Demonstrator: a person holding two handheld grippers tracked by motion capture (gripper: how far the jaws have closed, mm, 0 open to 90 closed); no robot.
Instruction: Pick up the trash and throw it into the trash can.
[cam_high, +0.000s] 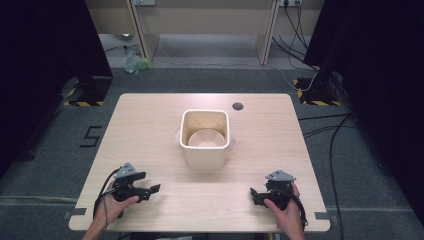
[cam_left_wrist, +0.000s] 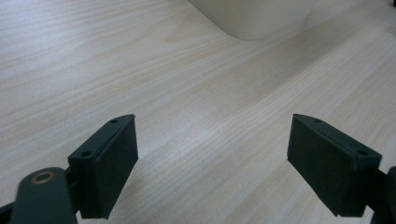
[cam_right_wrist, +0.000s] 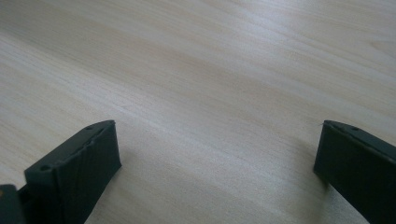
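Note:
A cream square tub (cam_high: 205, 139) stands upright in the middle of the light wood table (cam_high: 150, 125); a beige round bowl (cam_high: 205, 139) lies inside it. My left gripper (cam_high: 152, 191) rests near the front left, held by a hand, its jaws pointing right. In the left gripper view the left gripper (cam_left_wrist: 212, 163) is open over bare wood, with the tub's lower corner (cam_left_wrist: 252, 18) ahead. My right gripper (cam_high: 254, 196) sits at the front right, pointing left. In the right gripper view the right gripper (cam_right_wrist: 217, 172) is open, with nothing between its jaws.
A small dark round hole (cam_high: 238, 106) lies near the table's far edge. Beyond the table are black stands with striped bases (cam_high: 84, 95), cables (cam_high: 320, 125) on the grey floor, and a wooden bench (cam_high: 205, 25) at the back.

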